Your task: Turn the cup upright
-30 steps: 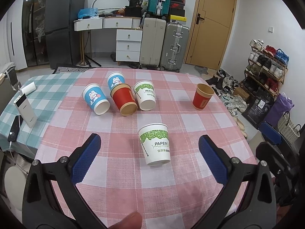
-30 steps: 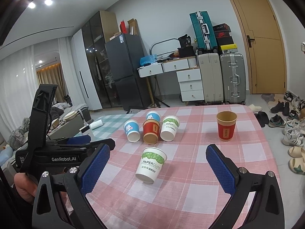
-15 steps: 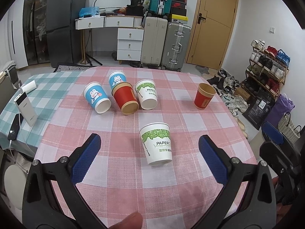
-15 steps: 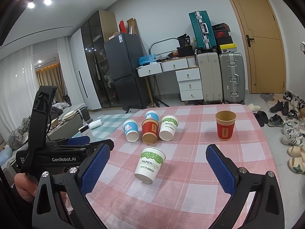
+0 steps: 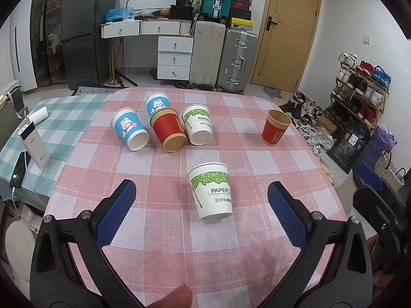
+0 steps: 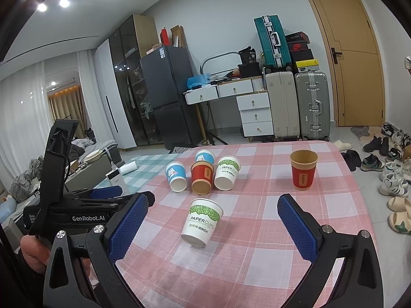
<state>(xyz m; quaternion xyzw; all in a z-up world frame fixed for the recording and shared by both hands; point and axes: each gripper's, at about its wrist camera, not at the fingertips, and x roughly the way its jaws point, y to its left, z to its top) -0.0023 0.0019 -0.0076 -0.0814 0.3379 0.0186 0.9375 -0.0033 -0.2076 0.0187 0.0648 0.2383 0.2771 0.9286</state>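
A white paper cup with a green leaf band [image 5: 212, 191] stands upright on the pink checked tablecloth, in front of both grippers; it also shows in the right wrist view [image 6: 201, 222]. My left gripper [image 5: 201, 211] is open and empty, with its jaws wide on either side of this cup and short of it. My right gripper [image 6: 213, 227] is open and empty too, a little nearer than the cup. Behind lie several cups on their sides: two blue rabbit cups [image 5: 129, 128], a red cup [image 5: 169, 132] and a white-green cup [image 5: 197, 127].
A red cup [image 5: 276, 128] stands upright at the right, near the table's edge. A power bank [image 5: 33, 143] and a phone [image 5: 18, 172] lie on the green checked cloth at the left. Suitcases, drawers and a shoe rack stand beyond the table.
Both grippers have drifted slightly; the view of the near white-green cup has shifted a little. Nothing was taken hold of and no cup has moved.
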